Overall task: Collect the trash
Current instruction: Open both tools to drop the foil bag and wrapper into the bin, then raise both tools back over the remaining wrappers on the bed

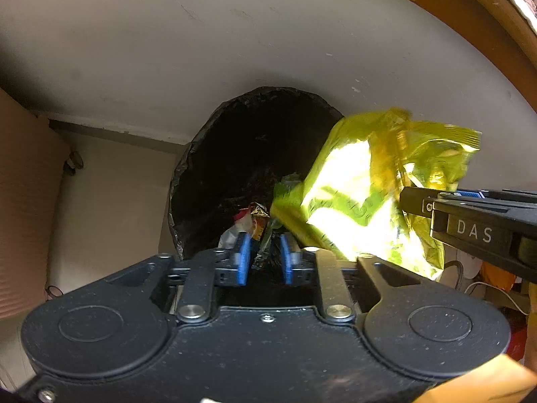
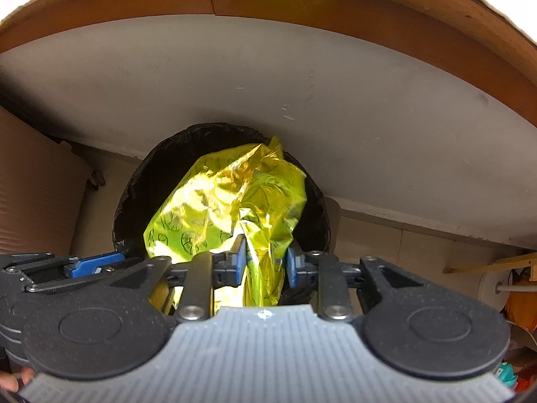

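Now the light, crinkly, slippery yellow bag [image 2: 231, 208] sits loose between the open right gripper [image 2: 265, 262] over the bin's rim [image 2: 134, 181], best pinched at a folded edge, and the left gripper [image 1: 263, 258] is open too.

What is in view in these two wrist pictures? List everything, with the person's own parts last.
snack bag: one, shiny yellow-green foil, crumpled, over the bin mouth, between the right tool's pads
trash bin: one, lined with a black bag, on the floor against the wall
small wrappers: a few, red, white and gold, down inside the bin; exact count unclear
wall: white, behind the bin
wooden edge: brown, across the top of the view
cables: white, far right, partly hidden
left tool: black with blue pads, pads apart above the bin, nothing clearly pressed between them
right tool: black with blue pads, pads parted around the bag's neck
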